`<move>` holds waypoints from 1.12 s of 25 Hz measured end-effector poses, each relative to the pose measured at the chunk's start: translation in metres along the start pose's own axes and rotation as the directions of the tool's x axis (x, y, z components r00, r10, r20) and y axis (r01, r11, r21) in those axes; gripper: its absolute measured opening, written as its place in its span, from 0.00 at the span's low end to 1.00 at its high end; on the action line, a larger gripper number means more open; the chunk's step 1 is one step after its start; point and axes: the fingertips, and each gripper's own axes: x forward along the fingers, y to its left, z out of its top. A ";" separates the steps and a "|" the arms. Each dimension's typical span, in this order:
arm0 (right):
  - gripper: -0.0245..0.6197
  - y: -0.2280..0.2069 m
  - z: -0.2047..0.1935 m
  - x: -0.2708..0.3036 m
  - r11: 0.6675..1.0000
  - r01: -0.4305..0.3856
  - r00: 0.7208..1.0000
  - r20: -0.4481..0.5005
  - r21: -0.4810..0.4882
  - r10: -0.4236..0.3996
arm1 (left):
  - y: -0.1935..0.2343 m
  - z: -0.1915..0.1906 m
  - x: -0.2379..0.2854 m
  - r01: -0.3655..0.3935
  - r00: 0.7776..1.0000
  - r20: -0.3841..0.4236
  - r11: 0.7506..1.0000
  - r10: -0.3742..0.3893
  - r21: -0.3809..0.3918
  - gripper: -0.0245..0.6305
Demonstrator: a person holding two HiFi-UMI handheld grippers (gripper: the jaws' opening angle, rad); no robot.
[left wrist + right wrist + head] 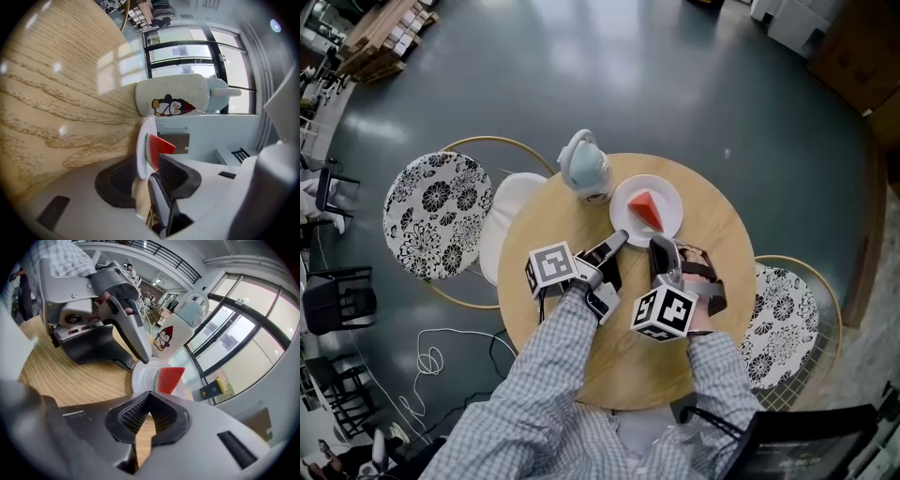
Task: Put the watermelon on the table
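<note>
While watermelon [645, 210] lies on plate [671, 192]: red wedge, green rind | left tongs [617, 240] wide | right tongs [660, 247] closed, empty

support: round wooden table [534, 230] | on it: white plate [623, 199]; pale-blue jug [584, 169] beside plate

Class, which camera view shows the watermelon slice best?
The right gripper view: the watermelon slice is large and unblocked. The head view shows it small, from above; the left gripper view, partly behind a jaw.
</note>
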 end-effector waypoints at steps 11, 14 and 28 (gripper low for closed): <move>0.05 -0.002 0.001 -0.008 0.989 -0.005 0.999 0.037 0.148 0.000 | -0.020 0.004 -0.017 0.070 0.997 0.018 0.996 -0.071 0.059 0.24; 0.05 -0.005 0.007 -0.024 0.938 -0.024 0.995 0.102 0.345 -0.012 | -0.026 0.000 -0.026 0.063 0.998 0.006 0.986 -0.065 0.151 0.15; 0.05 0.005 0.014 -0.123 0.597 -0.133 0.961 0.251 0.791 -0.119 | -0.071 -0.049 -0.093 0.134 0.991 -0.089 0.835 -0.102 0.534 0.05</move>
